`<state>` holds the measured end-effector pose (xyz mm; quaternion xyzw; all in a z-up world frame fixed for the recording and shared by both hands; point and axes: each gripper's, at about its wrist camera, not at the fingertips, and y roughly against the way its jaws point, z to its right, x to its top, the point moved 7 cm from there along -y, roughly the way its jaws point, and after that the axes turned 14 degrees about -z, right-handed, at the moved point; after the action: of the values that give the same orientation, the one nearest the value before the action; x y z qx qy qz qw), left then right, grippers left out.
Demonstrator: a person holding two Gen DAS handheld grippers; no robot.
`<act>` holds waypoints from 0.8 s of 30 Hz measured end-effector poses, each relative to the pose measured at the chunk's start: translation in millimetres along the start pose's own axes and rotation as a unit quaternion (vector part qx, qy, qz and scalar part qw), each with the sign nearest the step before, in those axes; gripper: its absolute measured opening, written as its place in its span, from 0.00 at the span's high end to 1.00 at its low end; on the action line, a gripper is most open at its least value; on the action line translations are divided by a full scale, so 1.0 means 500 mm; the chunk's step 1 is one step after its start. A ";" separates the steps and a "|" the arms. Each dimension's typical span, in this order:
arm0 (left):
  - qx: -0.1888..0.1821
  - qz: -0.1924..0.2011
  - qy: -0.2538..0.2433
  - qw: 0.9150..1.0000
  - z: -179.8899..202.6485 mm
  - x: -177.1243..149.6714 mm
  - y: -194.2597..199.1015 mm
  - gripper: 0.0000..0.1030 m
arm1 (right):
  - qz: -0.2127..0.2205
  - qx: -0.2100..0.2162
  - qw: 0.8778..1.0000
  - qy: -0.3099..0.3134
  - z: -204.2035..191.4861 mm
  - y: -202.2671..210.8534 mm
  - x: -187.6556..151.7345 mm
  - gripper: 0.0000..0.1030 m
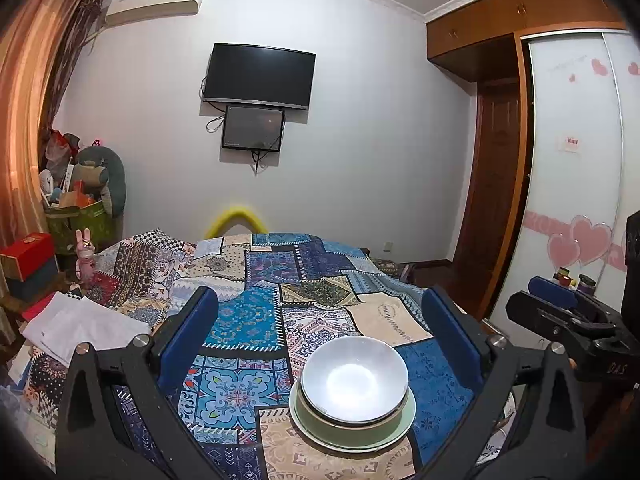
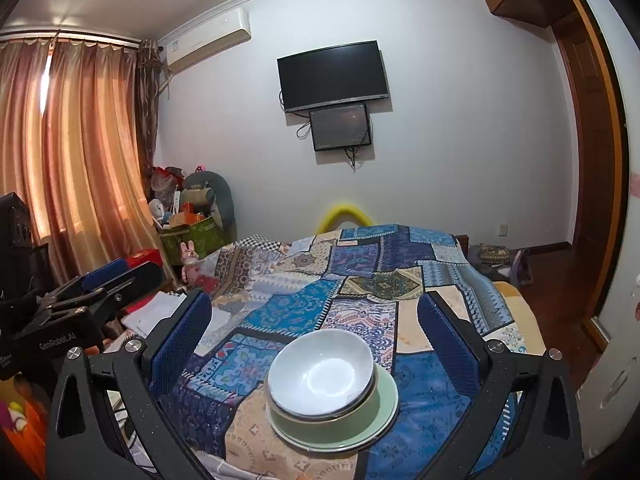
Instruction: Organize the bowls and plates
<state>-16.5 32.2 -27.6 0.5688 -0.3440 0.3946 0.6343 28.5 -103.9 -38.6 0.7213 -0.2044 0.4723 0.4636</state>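
A white bowl point(image 1: 354, 382) sits nested in a green bowl point(image 1: 352, 426), which stands on a pale green plate point(image 1: 406, 426). The stack rests on a patchwork cloth point(image 1: 248, 316) near its front edge. The same white bowl point(image 2: 320, 376), green bowl point(image 2: 328, 420) and plate point(image 2: 388, 400) show in the right wrist view. My left gripper point(image 1: 332, 320) is open and empty, held above and behind the stack. My right gripper point(image 2: 316, 320) is open and empty, also above the stack. The right gripper shows at the right edge of the left view point(image 1: 560, 308).
The patchwork cloth point(image 2: 360, 276) covers a raised surface that slopes away to the far wall. White folded papers point(image 1: 80, 328) lie at the left. A cluttered green box point(image 1: 76, 216) and curtains point(image 2: 80, 140) stand at the far left. A wardrobe point(image 1: 580, 160) is on the right.
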 end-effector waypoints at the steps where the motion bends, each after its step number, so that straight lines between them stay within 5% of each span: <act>1: 0.000 0.000 -0.001 1.000 0.001 0.000 -0.001 0.00 | 0.000 0.000 1.000 0.000 -0.001 0.001 0.000 0.00; 24: -0.013 -0.012 0.000 1.000 0.006 -0.009 -0.013 0.00 | 0.001 0.001 1.000 0.001 -0.003 0.000 -0.001 0.00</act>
<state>-12.8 28.3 -34.3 0.5644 -0.3425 0.3826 0.6463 27.4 -102.5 -38.7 0.7209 -0.2039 0.4736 0.4630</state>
